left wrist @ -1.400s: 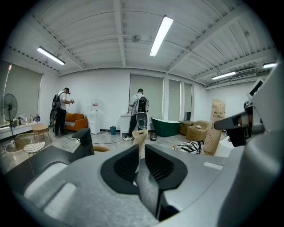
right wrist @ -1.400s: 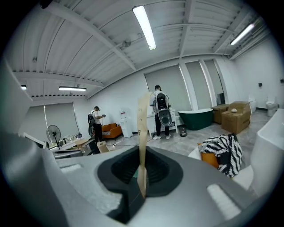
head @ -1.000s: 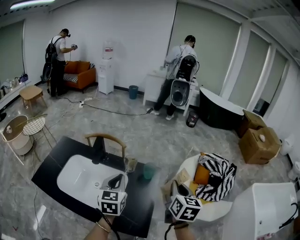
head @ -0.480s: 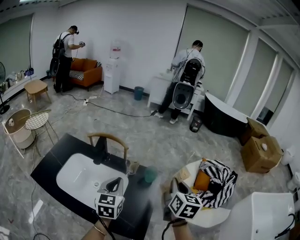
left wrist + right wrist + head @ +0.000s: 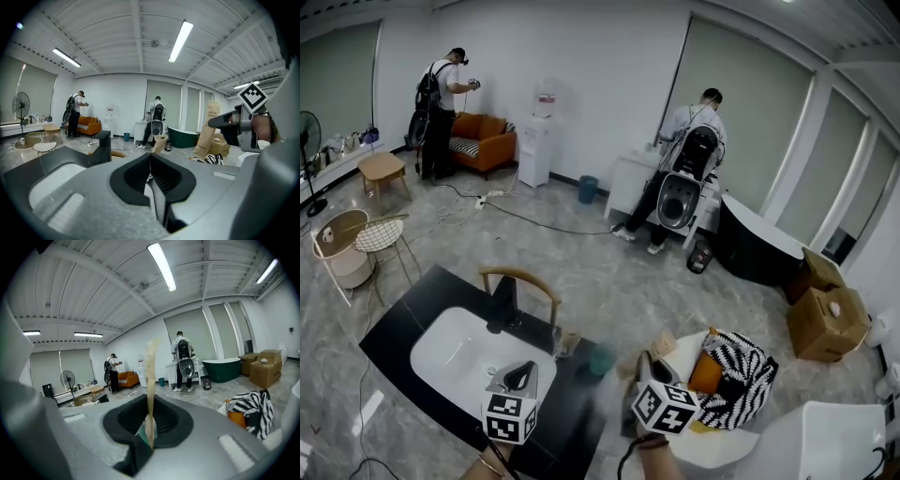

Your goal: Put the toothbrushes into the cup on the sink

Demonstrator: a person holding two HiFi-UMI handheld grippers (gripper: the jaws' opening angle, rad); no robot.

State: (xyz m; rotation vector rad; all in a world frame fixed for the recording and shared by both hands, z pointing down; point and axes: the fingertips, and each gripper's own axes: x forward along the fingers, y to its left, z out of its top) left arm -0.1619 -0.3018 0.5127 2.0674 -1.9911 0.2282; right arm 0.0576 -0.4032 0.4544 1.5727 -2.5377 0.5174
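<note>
My right gripper [image 5: 649, 364] is shut on a flat beige toothbrush [image 5: 150, 380], which stands upright between the pads. In the head view its top [image 5: 664, 342] shows just above the jaws. In the left gripper view it appears as a wide beige strip [image 5: 209, 126] beside the right gripper. My left gripper [image 5: 525, 368] hovers over the white basin [image 5: 450, 352], shut with nothing between its pads [image 5: 150, 159]. A clear cup [image 5: 567, 343] and a teal cup [image 5: 600, 359] stand on the black counter [image 5: 398, 319] between the two grippers. The teal cup [image 5: 140, 430] peeks out behind the held toothbrush.
A black faucet [image 5: 502, 305] rises at the basin's back, with a wooden chair back [image 5: 520, 278] behind it. Right of the counter sits a white seat with a striped cushion [image 5: 745, 366]. A white fixture [image 5: 825, 441] fills the lower right. Two people work far off.
The head view has swung so the room sits lower and further right. Both grippers show slightly lower in it. The right gripper still holds the toothbrush.
</note>
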